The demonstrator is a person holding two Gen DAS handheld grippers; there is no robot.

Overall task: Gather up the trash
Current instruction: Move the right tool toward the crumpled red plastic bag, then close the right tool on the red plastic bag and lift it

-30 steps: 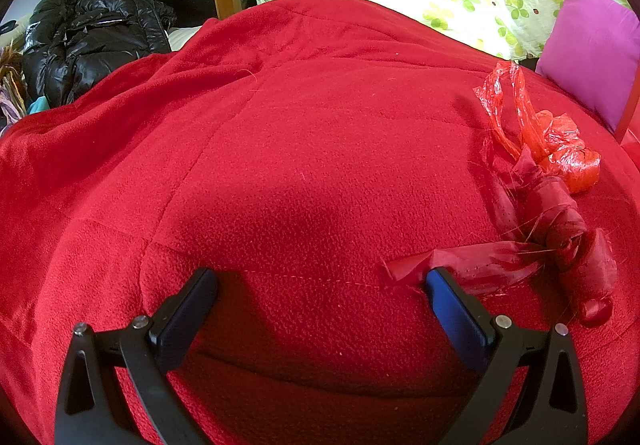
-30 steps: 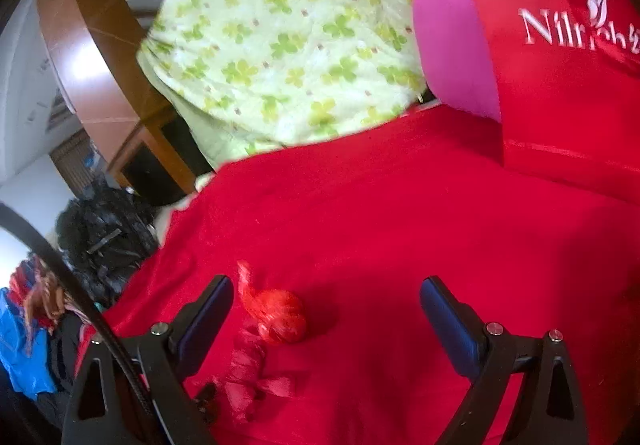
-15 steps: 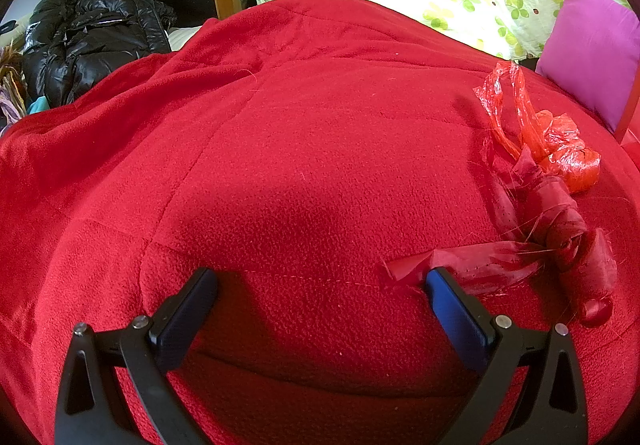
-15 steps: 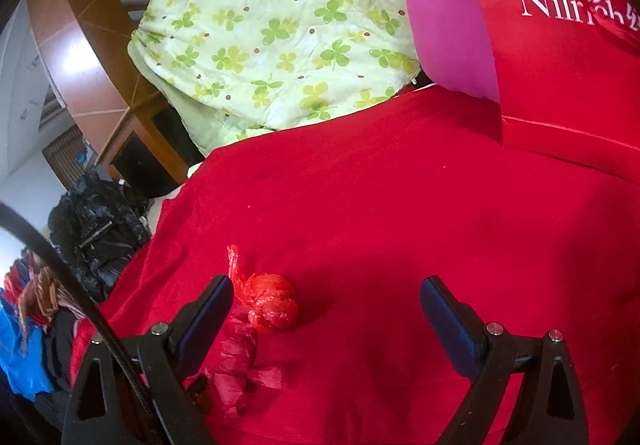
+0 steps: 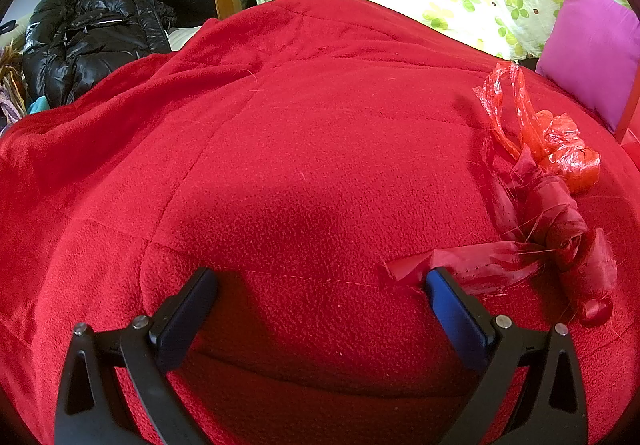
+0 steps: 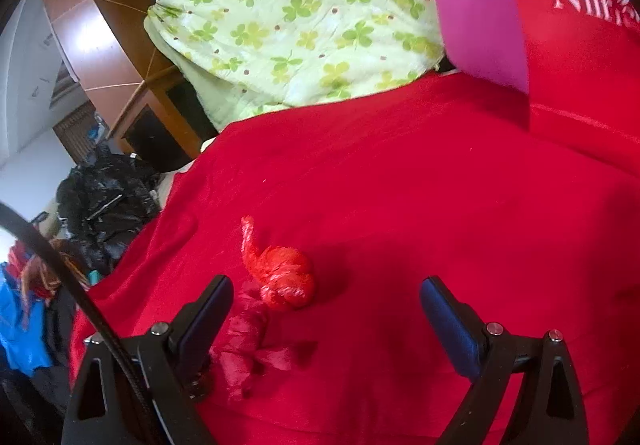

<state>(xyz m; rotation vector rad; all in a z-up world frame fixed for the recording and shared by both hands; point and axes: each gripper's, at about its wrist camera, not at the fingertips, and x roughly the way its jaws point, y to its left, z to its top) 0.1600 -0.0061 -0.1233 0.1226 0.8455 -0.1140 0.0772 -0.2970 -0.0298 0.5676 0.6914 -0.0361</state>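
Both hand-held grippers, left (image 5: 320, 295) and right (image 6: 326, 295), wide open, empty, above red blanket (image 5: 280, 149).

— Underneath?
— Bed covered by red fleece blanket (image 5: 304, 149), stitched in panels, rumpled toward far left of left gripper (image 5: 320, 295)

— Lying on it?
— Crumpled orange-red plastic bag (image 5: 560, 149) ahead and right of left gripper; just nearer, touching it, dark red ribbon scraps (image 5: 556, 229), one strip reaching right fingertip (image 5: 438, 285). From right gripper (image 6: 326, 299): same bag (image 6: 284, 277) straight ahead between open fingers, nearer left one; ribbon scraps (image 6: 248, 349) just beside left finger

— Far end?
— Green clover-print quilt (image 6: 296, 17) heaped beyond blanket, magenta pillow (image 5: 592, 57) to its right. Black puffer jacket (image 5: 88, 41) far left, whether on bed cannot tell
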